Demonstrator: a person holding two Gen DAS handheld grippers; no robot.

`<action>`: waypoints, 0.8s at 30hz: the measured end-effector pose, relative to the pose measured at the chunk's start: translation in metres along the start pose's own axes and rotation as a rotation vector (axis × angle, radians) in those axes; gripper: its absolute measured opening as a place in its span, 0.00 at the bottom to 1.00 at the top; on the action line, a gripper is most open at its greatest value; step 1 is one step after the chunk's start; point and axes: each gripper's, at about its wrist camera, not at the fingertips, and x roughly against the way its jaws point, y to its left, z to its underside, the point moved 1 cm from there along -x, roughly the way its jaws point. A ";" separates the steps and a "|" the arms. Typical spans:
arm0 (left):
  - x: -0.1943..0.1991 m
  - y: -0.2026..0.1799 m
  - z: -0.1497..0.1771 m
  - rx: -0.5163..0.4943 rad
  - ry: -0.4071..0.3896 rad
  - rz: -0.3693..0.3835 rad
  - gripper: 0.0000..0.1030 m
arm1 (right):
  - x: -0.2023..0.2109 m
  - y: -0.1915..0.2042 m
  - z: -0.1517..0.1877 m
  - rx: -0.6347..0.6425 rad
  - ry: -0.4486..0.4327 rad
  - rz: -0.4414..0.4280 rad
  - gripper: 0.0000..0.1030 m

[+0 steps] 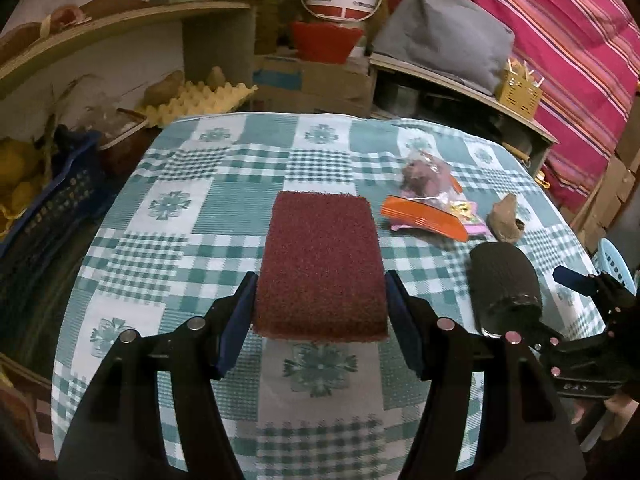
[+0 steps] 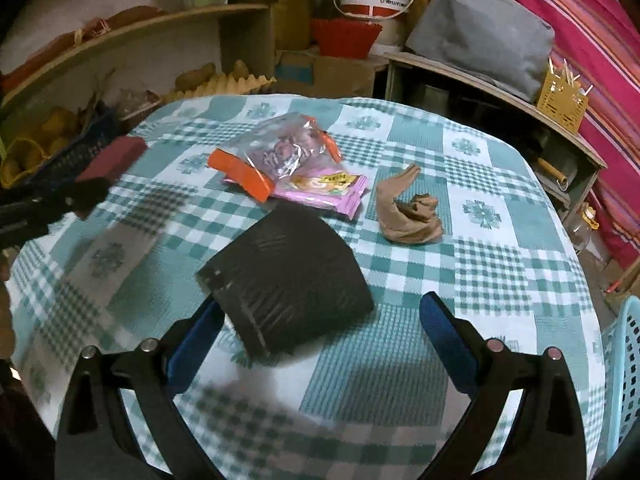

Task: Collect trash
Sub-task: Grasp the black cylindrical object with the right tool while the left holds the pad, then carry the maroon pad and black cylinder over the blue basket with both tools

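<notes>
Left wrist view: left gripper (image 1: 320, 312) clamped on a dark red scouring pad (image 1: 318, 264), both pads against its sides, held above the checked tablecloth (image 1: 180, 208). Trash sits far right on the cloth: clear bag with orange wrapper (image 1: 426, 200), brown crumpled scrap (image 1: 506, 218) just right of it. Black object (image 1: 506, 284) near right, at the right gripper (image 1: 592, 292).

Right wrist view: right gripper (image 2: 320, 332) jaws wide; the black object (image 2: 288, 276) touches only the left finger, grip unclear. Beyond it lie the pink wrapper (image 2: 324, 190) and bag, brown scrap (image 2: 408, 212) to the right. Blue basket (image 2: 624, 368) at right edge.
</notes>
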 end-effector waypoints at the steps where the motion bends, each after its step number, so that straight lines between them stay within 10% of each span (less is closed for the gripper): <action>1: 0.000 0.001 -0.001 0.002 -0.002 -0.002 0.60 | -0.002 0.000 -0.001 0.001 0.001 -0.004 0.93; 24: 0.011 0.006 -0.014 0.028 -0.055 -0.023 0.60 | 0.002 0.006 -0.012 0.075 -0.045 -0.020 0.71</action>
